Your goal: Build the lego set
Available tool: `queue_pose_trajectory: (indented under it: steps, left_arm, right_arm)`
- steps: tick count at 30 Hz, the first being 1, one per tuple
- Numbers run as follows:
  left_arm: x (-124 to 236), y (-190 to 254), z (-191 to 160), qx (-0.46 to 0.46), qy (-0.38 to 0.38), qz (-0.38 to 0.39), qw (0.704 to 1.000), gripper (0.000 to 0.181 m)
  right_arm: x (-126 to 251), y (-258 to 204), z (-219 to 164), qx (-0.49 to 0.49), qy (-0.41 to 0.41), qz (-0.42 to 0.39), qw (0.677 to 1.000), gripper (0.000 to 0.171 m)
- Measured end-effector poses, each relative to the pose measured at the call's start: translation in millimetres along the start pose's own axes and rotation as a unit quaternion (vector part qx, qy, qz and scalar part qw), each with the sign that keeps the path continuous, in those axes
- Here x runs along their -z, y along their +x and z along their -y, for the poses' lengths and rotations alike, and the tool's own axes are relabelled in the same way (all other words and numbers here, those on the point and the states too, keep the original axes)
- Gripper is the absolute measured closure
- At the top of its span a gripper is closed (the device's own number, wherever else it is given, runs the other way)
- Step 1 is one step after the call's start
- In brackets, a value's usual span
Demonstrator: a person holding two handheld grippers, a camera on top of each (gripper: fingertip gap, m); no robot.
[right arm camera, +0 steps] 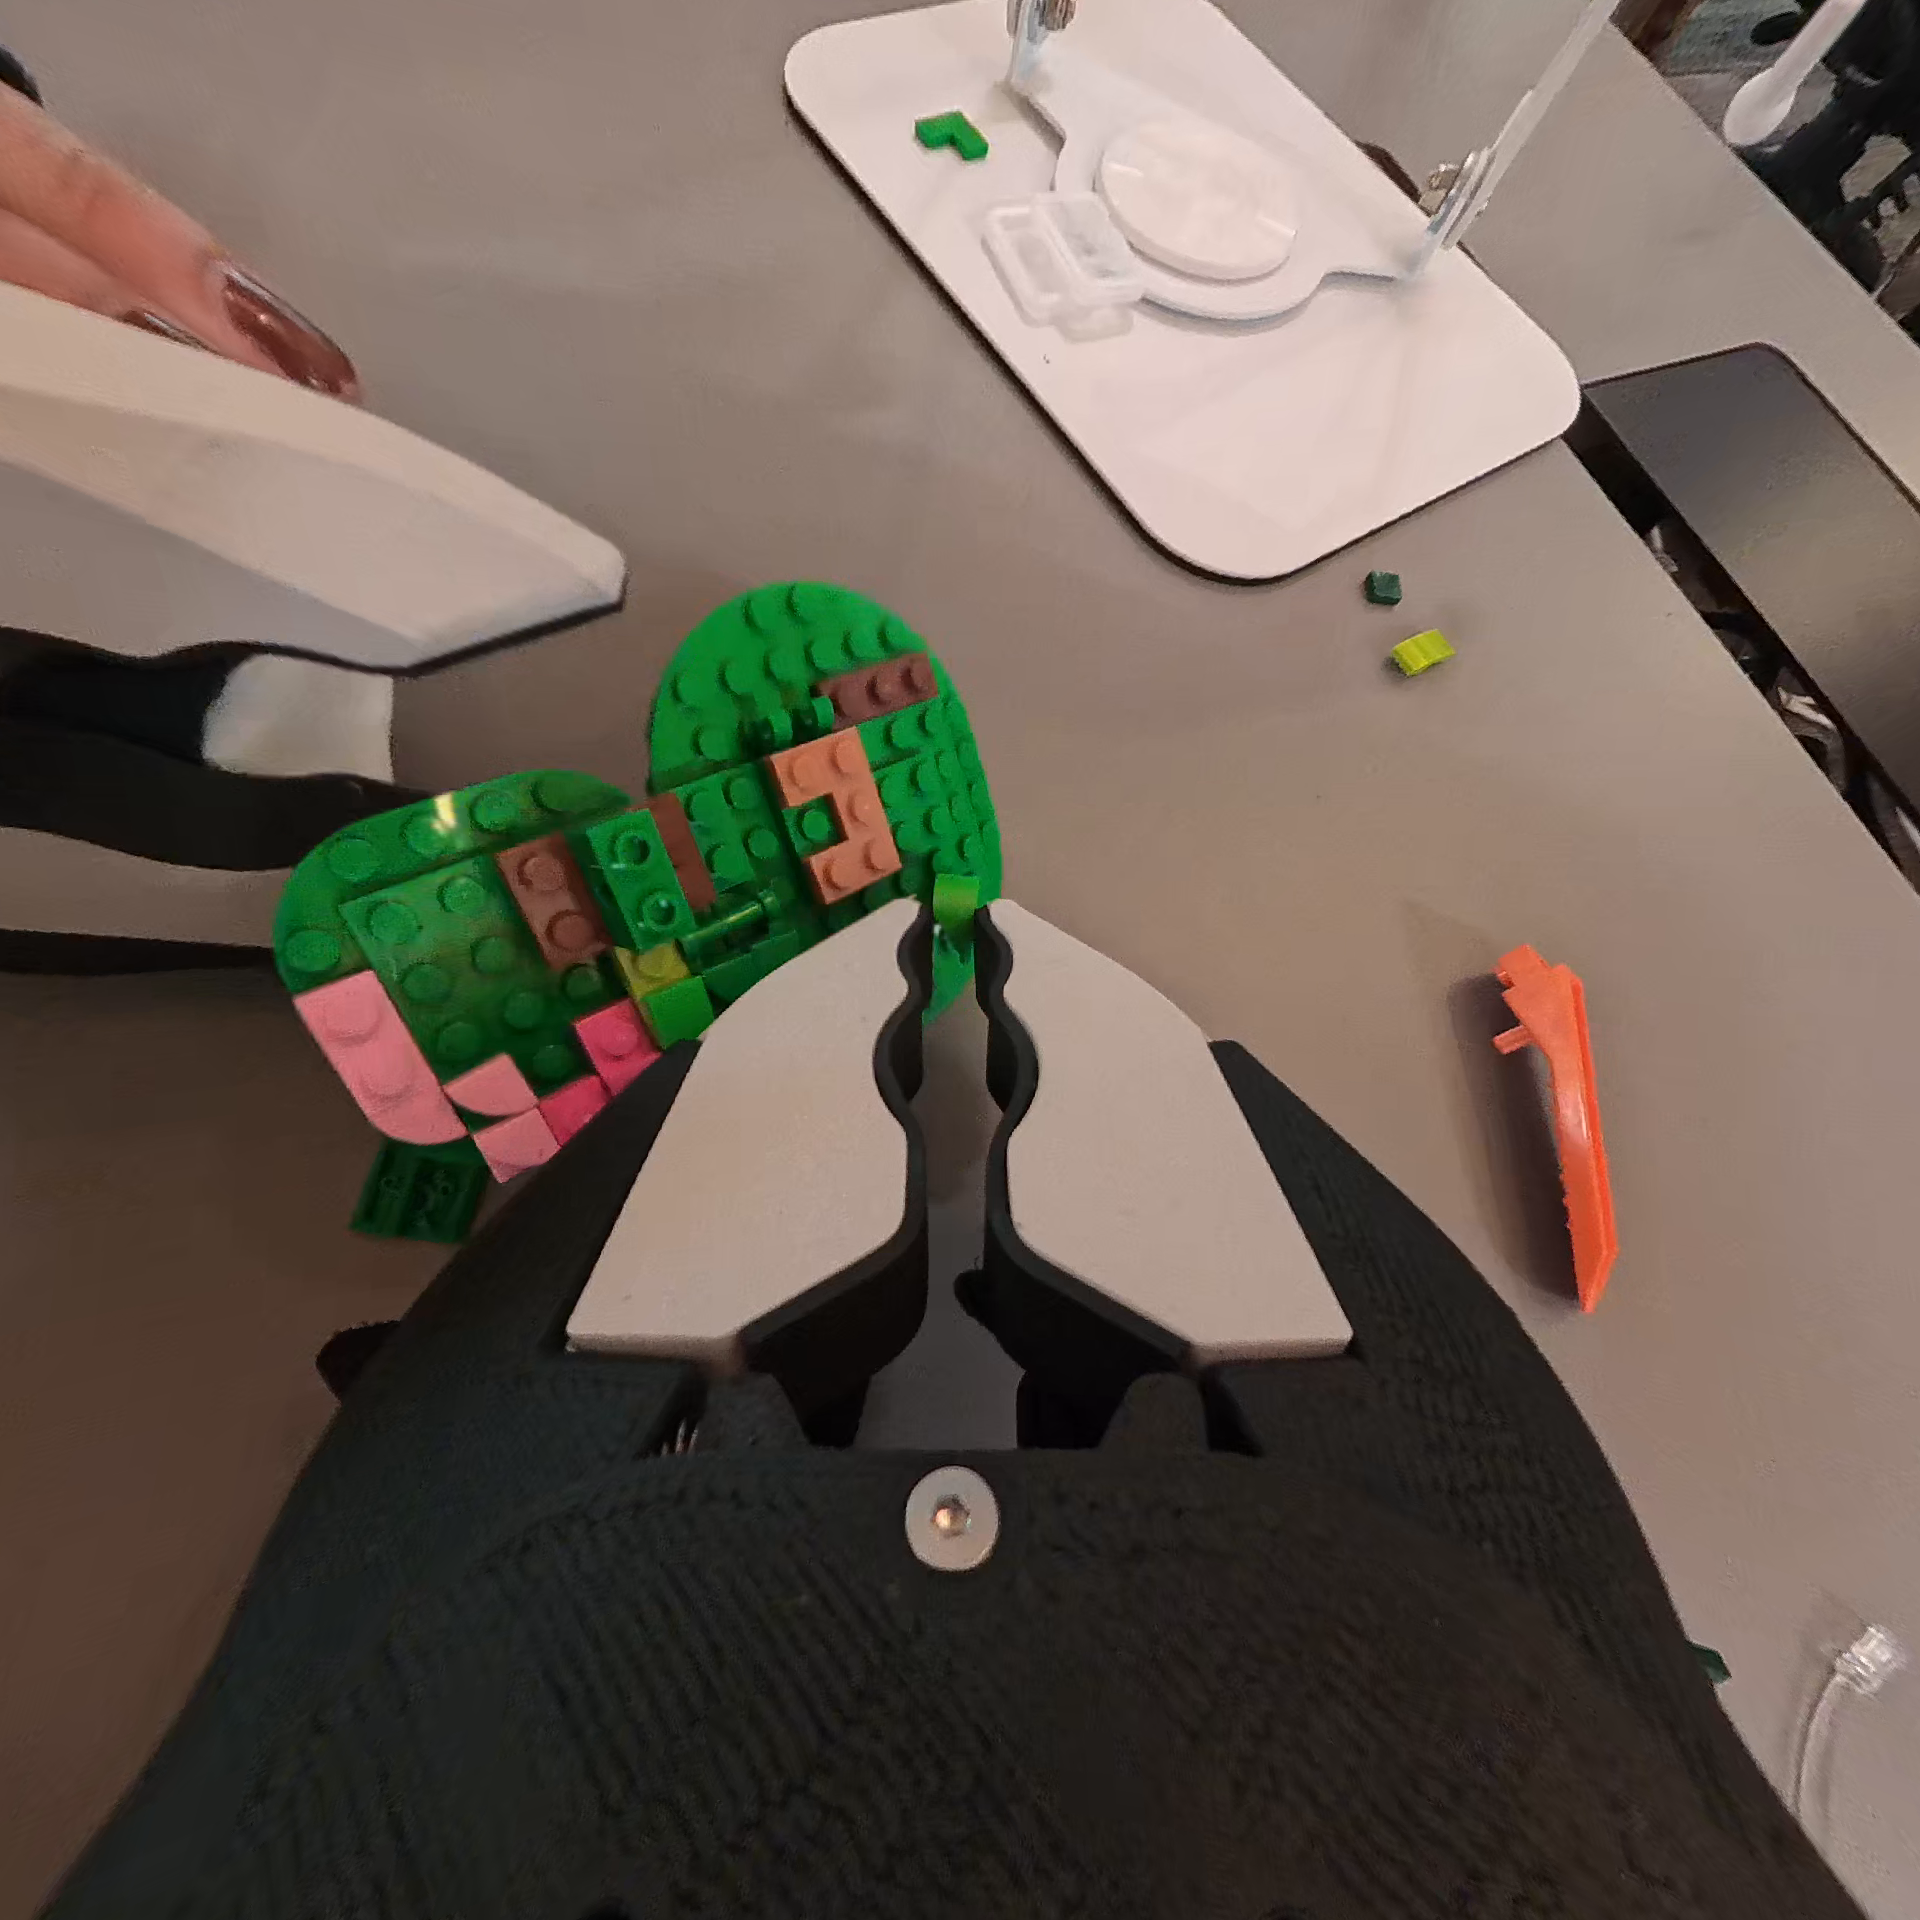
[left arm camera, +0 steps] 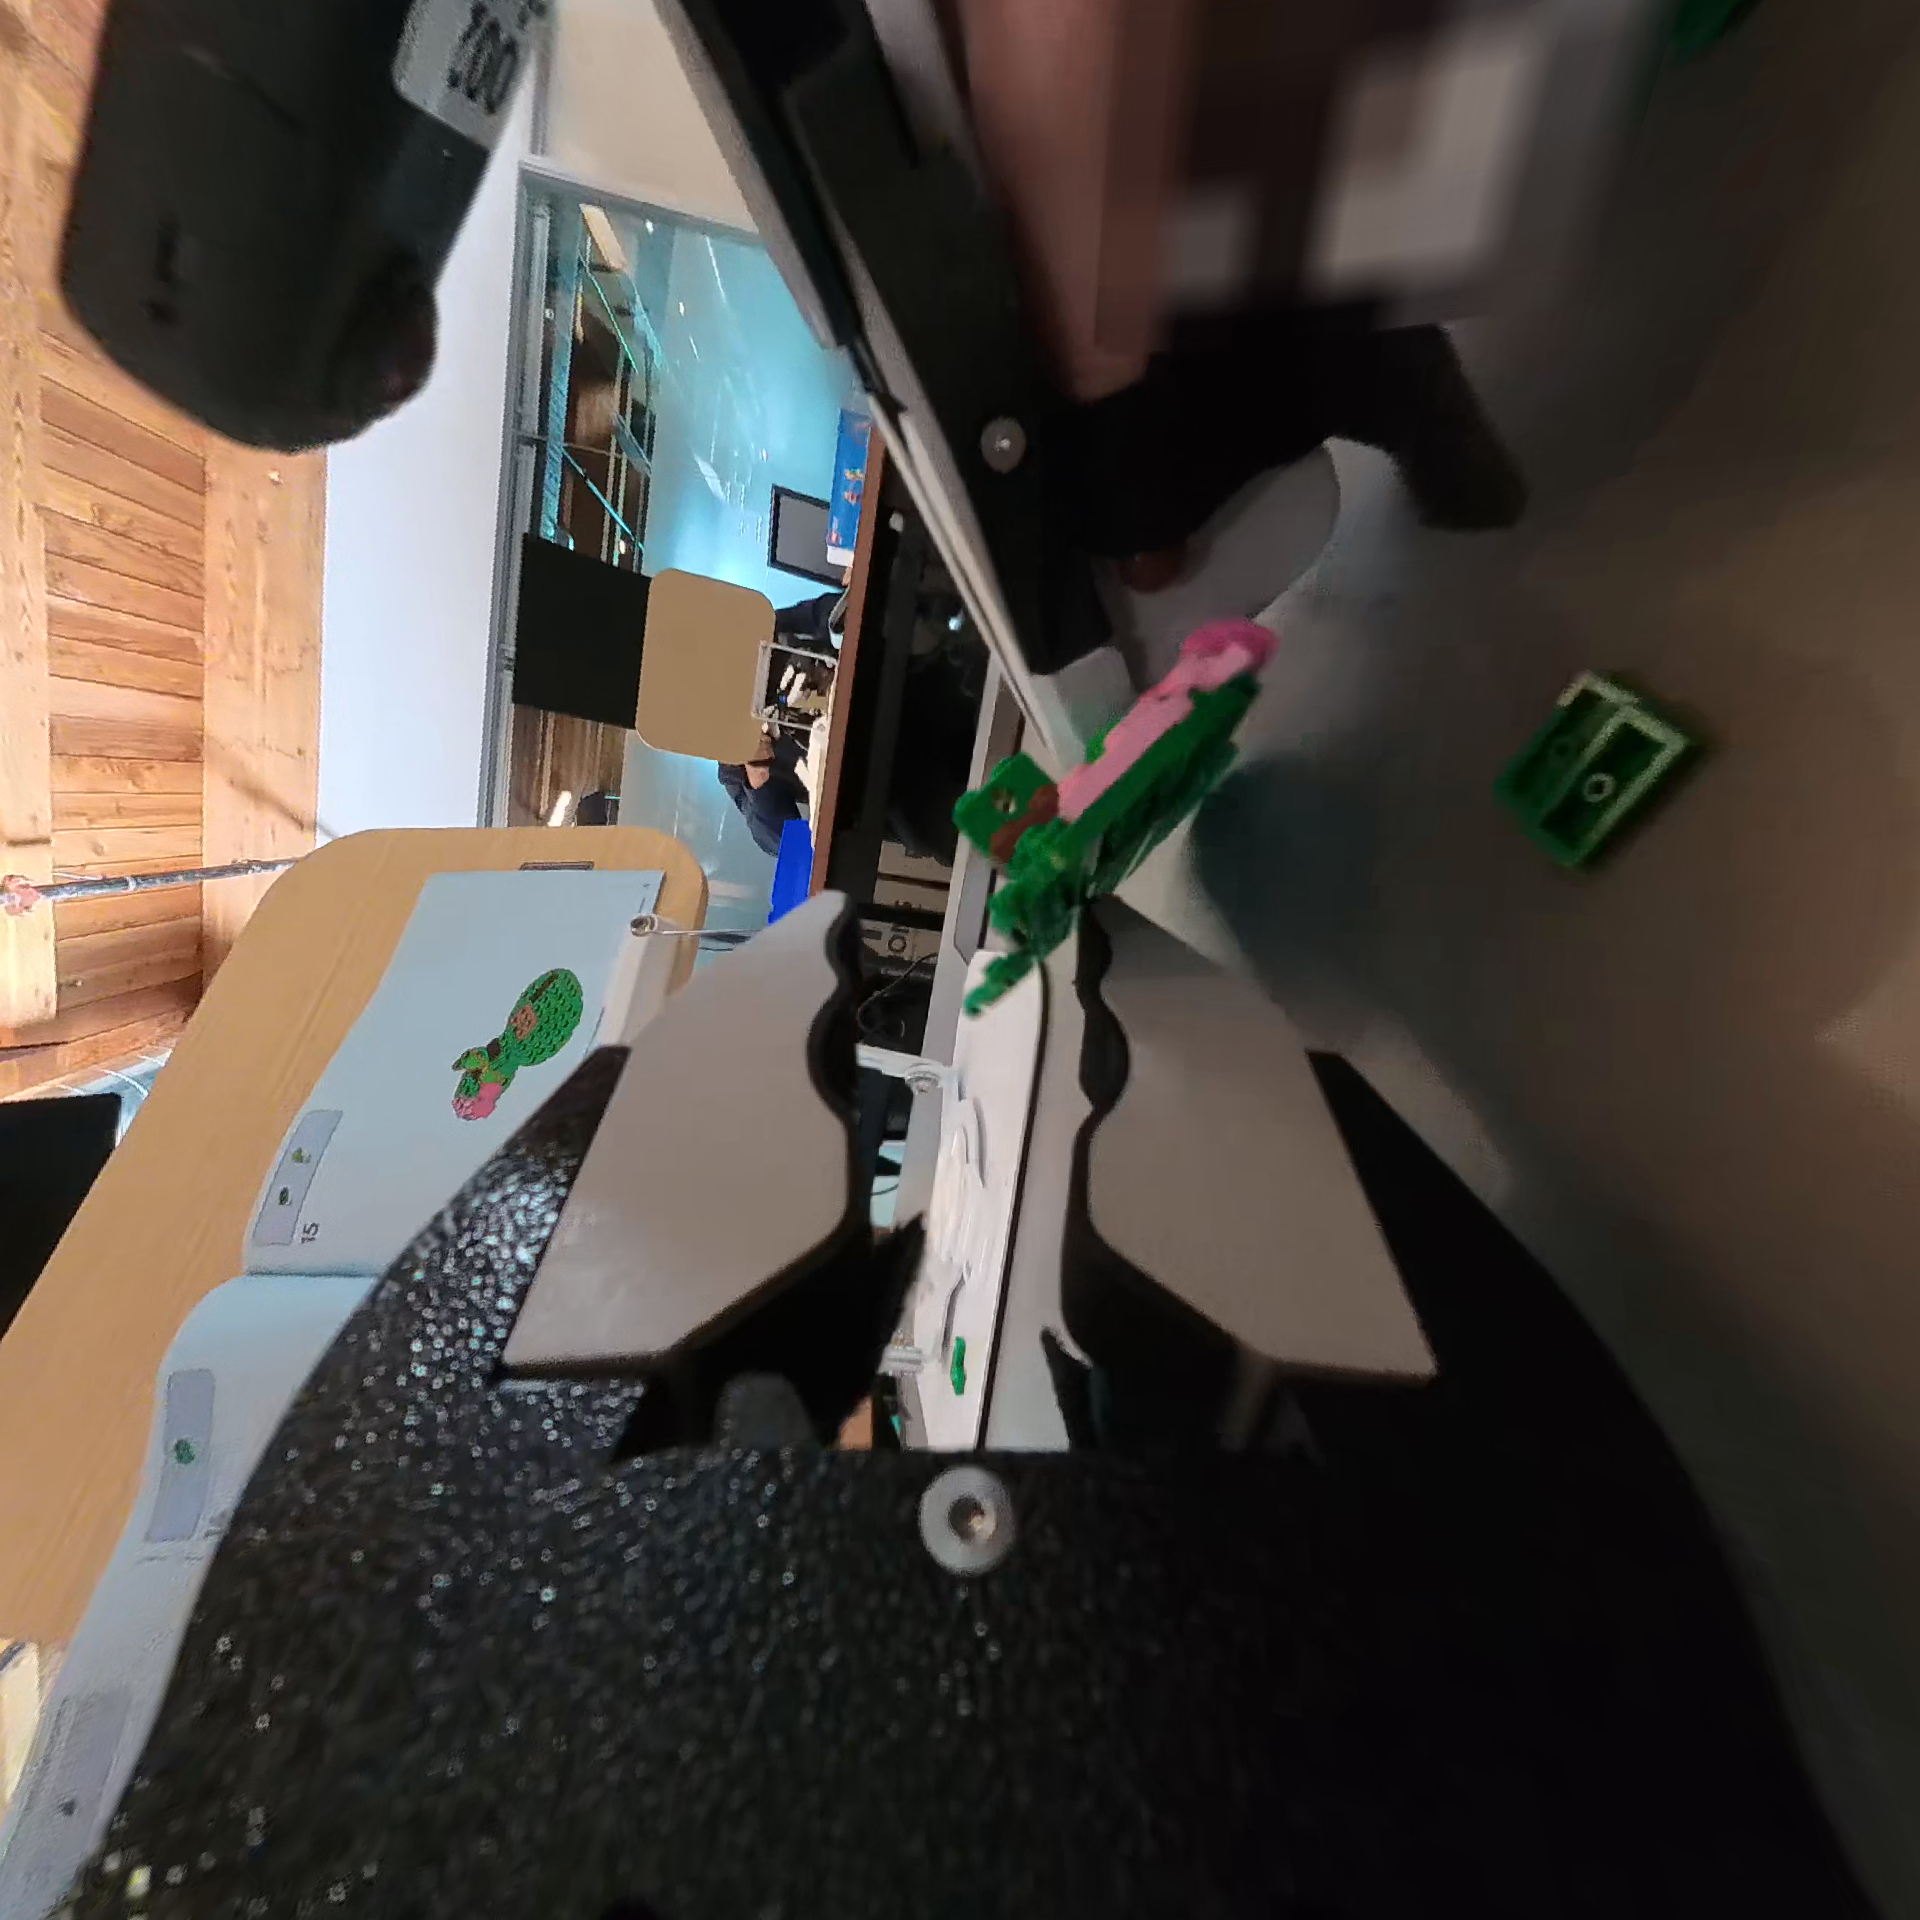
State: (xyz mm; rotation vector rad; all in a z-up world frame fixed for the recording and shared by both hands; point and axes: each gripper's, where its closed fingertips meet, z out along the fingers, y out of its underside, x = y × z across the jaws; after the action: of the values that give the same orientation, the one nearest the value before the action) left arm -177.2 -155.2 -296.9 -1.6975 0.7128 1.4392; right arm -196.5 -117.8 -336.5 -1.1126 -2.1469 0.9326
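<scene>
Right now my right gripper is pinched on a small green piece at mid-frame, against the green Lego plate build; my left gripper hangs slack, clasping nothing; I judge the build light, stiff, prone to popping apart, best held by its rim; the grey table looks smooth, with an orange brick separator at right.

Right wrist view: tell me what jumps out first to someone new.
The green studded lego build with pink and brown pieces dominates the centre, held up off the grey table; the right gripper pinches a small green piece at its edge. An orange brick separator lies on the table to the right. A white stand base sits at upper right, with a small green piece on it.
</scene>
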Motion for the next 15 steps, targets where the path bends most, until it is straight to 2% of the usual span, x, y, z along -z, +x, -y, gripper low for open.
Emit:
queue_pose_trajectory:
  steps: [4, 15]
  left_arm:
    - [3, -6, 3, -0.009, 0.017, 0.019, 1.000, 0.166]
    - [-5, 16, -17, -0.066, -0.028, -0.038, 0.997, 0.147]
  right_arm:
    - [1, 0, 2, 0.009, 0.005, 0.002, 1.000, 0.165]
    - [0, -4, 0, 0.001, 0.011, 0.027, 1.000, 0.165]
